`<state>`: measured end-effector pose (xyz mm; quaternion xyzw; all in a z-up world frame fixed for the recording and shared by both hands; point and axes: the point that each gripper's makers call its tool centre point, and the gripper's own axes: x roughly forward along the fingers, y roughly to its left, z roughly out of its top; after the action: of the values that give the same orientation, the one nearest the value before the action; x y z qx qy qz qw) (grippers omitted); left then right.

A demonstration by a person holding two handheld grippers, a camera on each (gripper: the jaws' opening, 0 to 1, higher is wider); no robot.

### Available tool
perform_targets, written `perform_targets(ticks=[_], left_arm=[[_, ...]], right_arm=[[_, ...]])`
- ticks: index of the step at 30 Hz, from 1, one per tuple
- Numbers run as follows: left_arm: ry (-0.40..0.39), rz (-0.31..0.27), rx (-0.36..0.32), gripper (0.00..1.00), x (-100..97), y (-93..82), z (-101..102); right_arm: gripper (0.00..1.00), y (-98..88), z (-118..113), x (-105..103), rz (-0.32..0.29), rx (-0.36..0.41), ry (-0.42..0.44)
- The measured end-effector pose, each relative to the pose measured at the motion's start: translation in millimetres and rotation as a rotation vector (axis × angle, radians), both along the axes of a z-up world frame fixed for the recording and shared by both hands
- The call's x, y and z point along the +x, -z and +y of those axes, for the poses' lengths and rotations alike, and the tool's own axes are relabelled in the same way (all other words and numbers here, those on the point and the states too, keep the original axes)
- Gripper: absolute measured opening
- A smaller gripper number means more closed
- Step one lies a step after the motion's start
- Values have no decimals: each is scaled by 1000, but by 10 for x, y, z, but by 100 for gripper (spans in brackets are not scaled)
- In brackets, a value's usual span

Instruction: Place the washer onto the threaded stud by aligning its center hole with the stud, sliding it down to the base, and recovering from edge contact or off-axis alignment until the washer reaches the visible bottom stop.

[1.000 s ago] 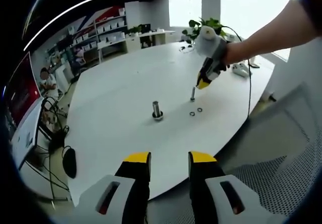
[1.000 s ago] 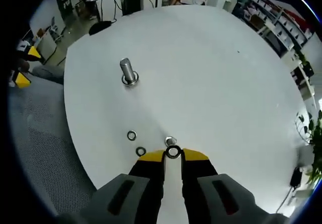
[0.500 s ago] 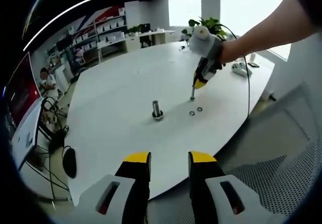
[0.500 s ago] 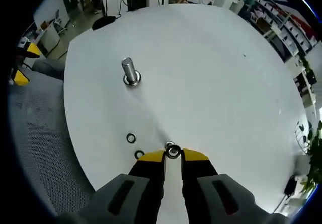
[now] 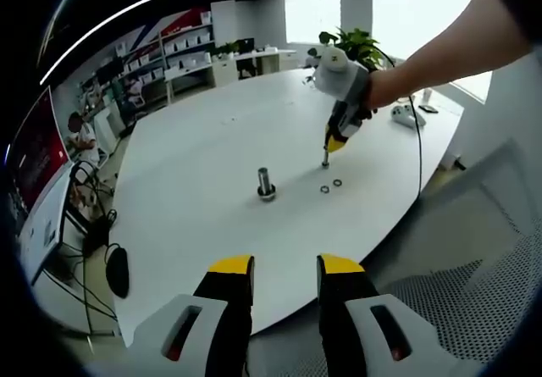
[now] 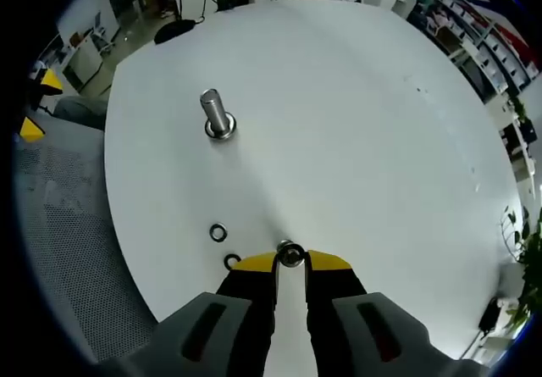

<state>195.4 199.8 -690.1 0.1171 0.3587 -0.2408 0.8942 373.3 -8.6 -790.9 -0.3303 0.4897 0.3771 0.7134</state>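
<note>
A thin threaded stud (image 5: 325,158) stands on the round white table (image 5: 212,148). In the left gripper view, my right gripper (image 5: 338,142) hangs right above this stud's top. In the right gripper view, my right gripper (image 6: 290,263) is shut on a small steel washer (image 6: 290,254), which sits over the stud's top end. A thicker stud (image 6: 217,116) (image 5: 266,184) with a wide base stands farther in on the table. My left gripper (image 5: 284,268) is open with nothing between its jaws, held back off the table's near edge.
Two loose washers (image 6: 218,233) (image 6: 231,261) lie on the table beside the thin stud, close to the edge. A grey mesh chair (image 5: 474,301) is below the table edge. A cable (image 5: 419,131) and a plant (image 5: 351,42) are at the far side.
My right gripper has carried the washer a little forward, from just short of the thin stud to directly over its top. The left gripper has stayed put.
</note>
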Motion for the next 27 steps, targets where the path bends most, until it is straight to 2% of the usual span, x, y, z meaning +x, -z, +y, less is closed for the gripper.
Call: perform_targets(ticks=[15,19,27], left_arm=[[-13,8,1,28,-1,13,25],[-19,3,2,28,8,5,33],[-23,11,6,28,3,21,47]], right_arm=[[14,248,-9,-32,46,-22,6],[14,288,-13,-20,58,-12,33],[14,371,-26,-14,65,-24,31]])
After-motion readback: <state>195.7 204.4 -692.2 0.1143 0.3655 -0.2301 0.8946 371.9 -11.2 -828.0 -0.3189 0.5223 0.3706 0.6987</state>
